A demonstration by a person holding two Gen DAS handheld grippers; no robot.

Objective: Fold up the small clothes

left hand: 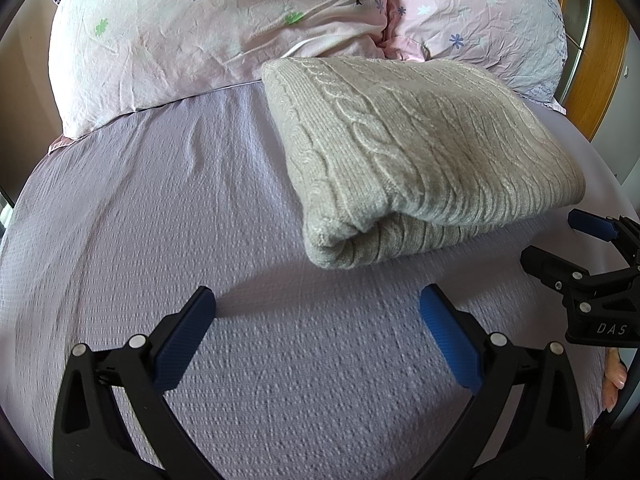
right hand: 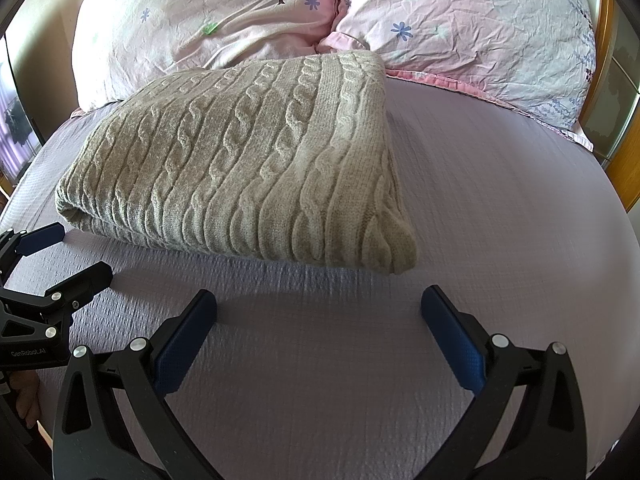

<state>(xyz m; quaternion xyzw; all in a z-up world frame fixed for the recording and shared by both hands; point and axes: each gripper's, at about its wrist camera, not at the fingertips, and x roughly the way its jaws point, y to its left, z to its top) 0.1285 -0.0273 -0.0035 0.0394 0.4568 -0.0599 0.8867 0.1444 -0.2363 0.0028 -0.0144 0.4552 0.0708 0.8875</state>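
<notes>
I see the lilac bedsheet (left hand: 168,208) spanning the bed, with two floral pillows (right hand: 208,20) at its head. The folded cable-knit sweater (right hand: 248,168) lies on the sheet, its far edge touching them. My left gripper (left hand: 318,312) and right gripper (right hand: 319,312) sit near it, jaws apart, holding nothing.

One folded knitted sweater (left hand: 408,148) lay right of centre. Two pillows, one (left hand: 200,40) upper left and one (left hand: 480,16) upper right, sat behind it. Two grippers, left (left hand: 318,312) and right (right hand: 318,312), were at the bottom of the frame.

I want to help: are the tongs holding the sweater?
No, both the left tongs and right tongs are open, short of the sweater.
</notes>
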